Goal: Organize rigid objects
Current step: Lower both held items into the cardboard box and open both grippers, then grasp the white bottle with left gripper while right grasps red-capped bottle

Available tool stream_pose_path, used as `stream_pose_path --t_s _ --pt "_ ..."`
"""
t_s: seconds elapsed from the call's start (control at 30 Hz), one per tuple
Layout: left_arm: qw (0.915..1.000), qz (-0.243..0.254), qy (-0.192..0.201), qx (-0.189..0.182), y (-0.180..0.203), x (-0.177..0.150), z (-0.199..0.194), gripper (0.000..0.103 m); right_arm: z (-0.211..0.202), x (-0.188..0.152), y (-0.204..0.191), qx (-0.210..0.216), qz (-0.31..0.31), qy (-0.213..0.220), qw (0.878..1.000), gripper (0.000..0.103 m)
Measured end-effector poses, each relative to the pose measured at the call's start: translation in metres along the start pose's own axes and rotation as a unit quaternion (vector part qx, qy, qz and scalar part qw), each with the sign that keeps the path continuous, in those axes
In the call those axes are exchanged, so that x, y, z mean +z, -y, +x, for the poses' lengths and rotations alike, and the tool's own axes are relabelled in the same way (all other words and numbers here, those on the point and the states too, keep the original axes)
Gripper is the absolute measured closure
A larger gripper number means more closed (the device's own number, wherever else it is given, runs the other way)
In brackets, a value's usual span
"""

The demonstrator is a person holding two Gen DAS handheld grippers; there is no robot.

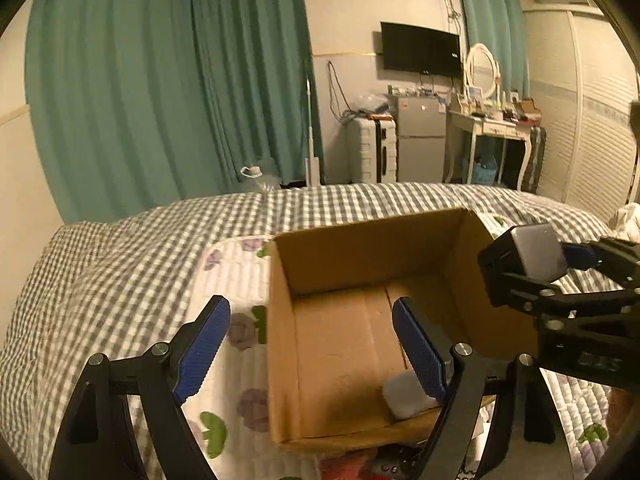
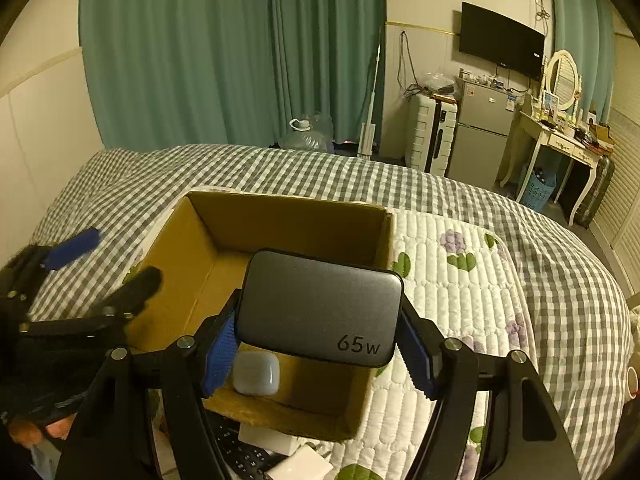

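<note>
Two grippers over a cardboard box point(image 2: 280, 220) on the bed point(image 2: 500, 208): right gripper point(image 2: 318, 344) fingers clamp a grey charger point(image 2: 320, 308) above the box for dropping beside the white case point(image 2: 256, 372); left gripper point(image 1: 310, 344) spread wide, empty, waiting.

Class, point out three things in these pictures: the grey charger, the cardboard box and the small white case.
charger point(image 2: 320, 306), right wrist view, middle of its grey top face.
box point(image 2: 280, 220), right wrist view, inner face of its far wall.
case point(image 2: 256, 372), right wrist view, centre of its lid.
</note>
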State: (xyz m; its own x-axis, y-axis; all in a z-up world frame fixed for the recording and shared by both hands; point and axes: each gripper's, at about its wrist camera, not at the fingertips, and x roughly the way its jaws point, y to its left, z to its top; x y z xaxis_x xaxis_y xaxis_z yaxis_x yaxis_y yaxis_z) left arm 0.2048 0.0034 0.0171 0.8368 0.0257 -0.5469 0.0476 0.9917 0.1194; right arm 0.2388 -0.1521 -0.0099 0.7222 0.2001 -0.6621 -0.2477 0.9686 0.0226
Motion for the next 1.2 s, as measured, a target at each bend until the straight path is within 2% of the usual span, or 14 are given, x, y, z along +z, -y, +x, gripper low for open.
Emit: stream_pose_path --t_s 0.1,0.17,0.2,0.3,0.57,0.77,0.83,0.9,1.03,1.2 --pt "0.9999 -0.008 0.007 -0.003 -0.009 0.001 -0.011 0.018 0.005 0.004 -0.007 0.002 -0.003 -0.002 1.0 0.033" --pt "0.9998 -0.014 0.01 -0.001 -0.015 0.001 -0.02 0.018 0.003 0.003 -0.012 -0.002 -0.005 0.006 1.0 0.023" --pt "0.9998 -0.019 0.01 -0.001 -0.018 0.002 -0.025 0.017 -0.002 0.002 -0.014 -0.009 -0.007 0.021 1.0 0.015" --pt "0.9994 -0.034 0.001 0.002 -0.025 0.001 -0.037 0.006 -0.023 0.001 -0.02 -0.012 -0.018 0.043 0.999 0.014" --pt "0.9992 -0.037 -0.008 0.011 -0.028 -0.019 -0.078 0.0 -0.084 -0.017 -0.024 -0.009 -0.02 0.057 0.998 0.01" --pt "0.9991 -0.027 -0.031 0.009 -0.016 -0.052 -0.088 0.0 -0.095 -0.053 -0.022 -0.018 -0.017 0.045 0.999 0.01" --pt "0.9986 -0.027 -0.042 0.016 -0.012 -0.066 -0.085 0.0 -0.087 -0.07 -0.019 -0.017 -0.007 0.033 0.999 0.01" --pt "0.9967 -0.028 -0.067 0.038 -0.006 -0.085 -0.074 0.0 -0.074 -0.089 -0.015 -0.02 0.006 0.019 1.0 0.01" --pt "0.992 -0.03 -0.114 0.046 0.0 -0.119 -0.047 0.0 -0.039 -0.121 -0.01 -0.026 0.013 -0.023 0.999 0.01" --pt "0.9796 -0.066 -0.185 0.044 0.0 -0.15 -0.006 0.002 -0.017 -0.143 -0.003 -0.027 0.011 -0.057 0.998 0.01"
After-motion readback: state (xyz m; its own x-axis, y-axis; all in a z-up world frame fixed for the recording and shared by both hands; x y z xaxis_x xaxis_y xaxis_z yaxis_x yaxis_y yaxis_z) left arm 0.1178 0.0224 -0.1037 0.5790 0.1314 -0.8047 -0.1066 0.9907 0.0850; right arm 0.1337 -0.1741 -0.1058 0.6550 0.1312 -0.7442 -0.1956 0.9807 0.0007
